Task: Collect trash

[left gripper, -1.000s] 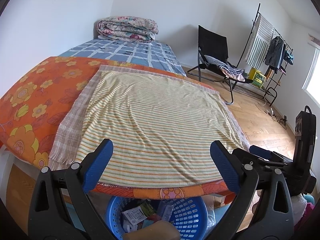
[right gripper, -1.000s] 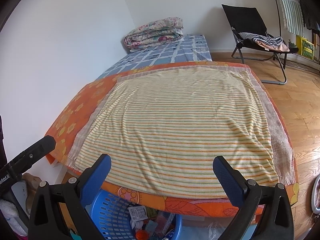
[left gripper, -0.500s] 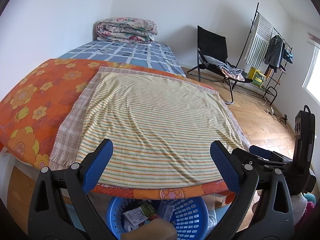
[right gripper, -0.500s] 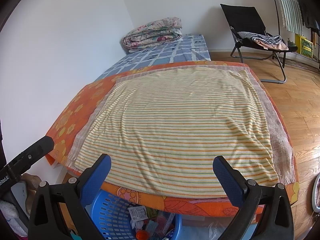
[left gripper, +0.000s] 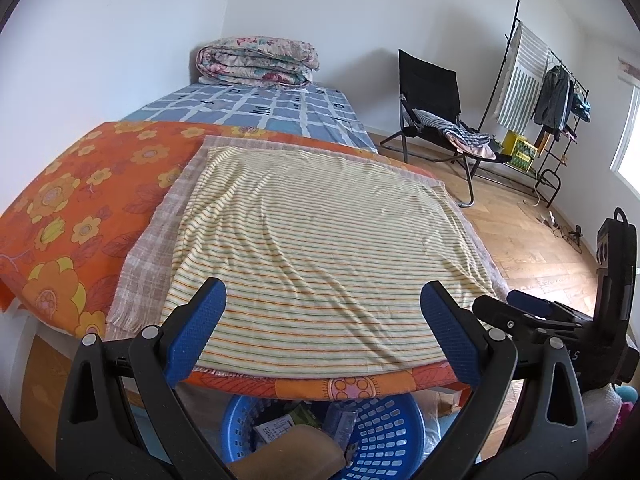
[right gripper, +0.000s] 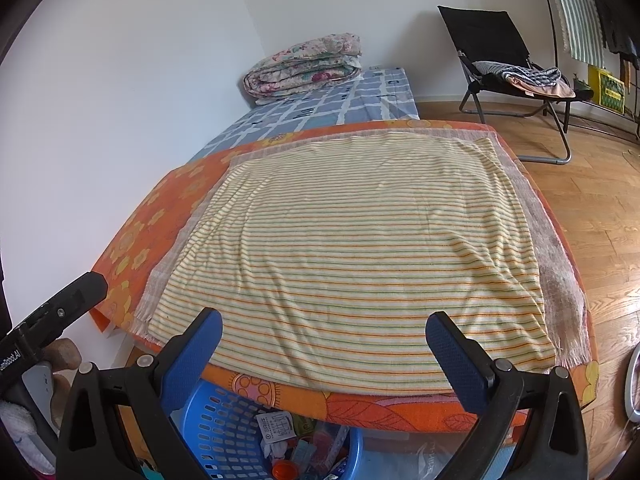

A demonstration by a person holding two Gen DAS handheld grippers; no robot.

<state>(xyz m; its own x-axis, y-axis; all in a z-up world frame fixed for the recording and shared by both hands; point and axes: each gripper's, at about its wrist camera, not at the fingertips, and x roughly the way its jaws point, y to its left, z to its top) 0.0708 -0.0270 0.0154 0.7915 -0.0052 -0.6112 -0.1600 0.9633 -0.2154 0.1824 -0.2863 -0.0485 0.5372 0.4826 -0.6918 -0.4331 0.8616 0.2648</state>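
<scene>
A blue perforated basket (left gripper: 376,436) stands on the floor at the foot of the bed; it also shows in the right wrist view (right gripper: 224,436). It holds wrappers and packets of trash (right gripper: 280,434). My left gripper (left gripper: 322,330) is open and empty, above the basket, over the bed's near edge. My right gripper (right gripper: 322,342) is open and empty, at a like height. The right gripper's body shows at the right of the left wrist view (left gripper: 560,320). No trash shows on the striped blanket (left gripper: 312,240).
The bed (right gripper: 132,236) has an orange flowered sheet, with a folded quilt (left gripper: 256,62) at its far end. A black folding chair (left gripper: 432,92) and a clothes rack (left gripper: 556,92) stand on the wooden floor (right gripper: 616,216) to the right. A white wall is left.
Both grippers have barely shifted; the left wrist view has tipped slightly. Both stay open and empty.
</scene>
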